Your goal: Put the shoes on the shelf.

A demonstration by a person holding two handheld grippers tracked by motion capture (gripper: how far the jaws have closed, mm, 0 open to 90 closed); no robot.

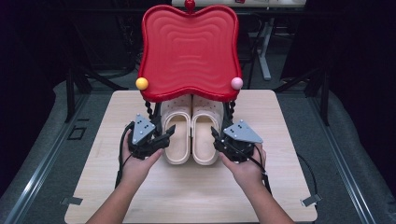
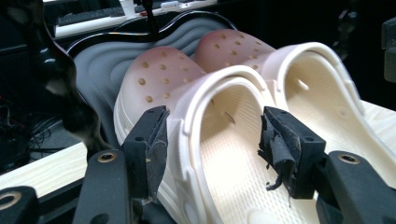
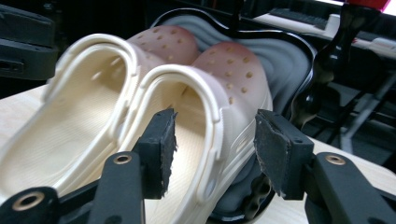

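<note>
Jaws of both the left gripper [image 1: 164, 135] and right gripper [image 1: 215, 138] stand released, each apparently straddling a cream clog's [image 1: 178, 135] outer wall.

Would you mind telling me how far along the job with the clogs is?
Done, it seems: both clogs sit side by side with their toes under the red stand. In hand: the left gripper and right gripper flank the heels with jaws open, each astride its clog's outer wall; whether the pads touch is unclear. Left, probably: drawing both grippers clear.
</note>
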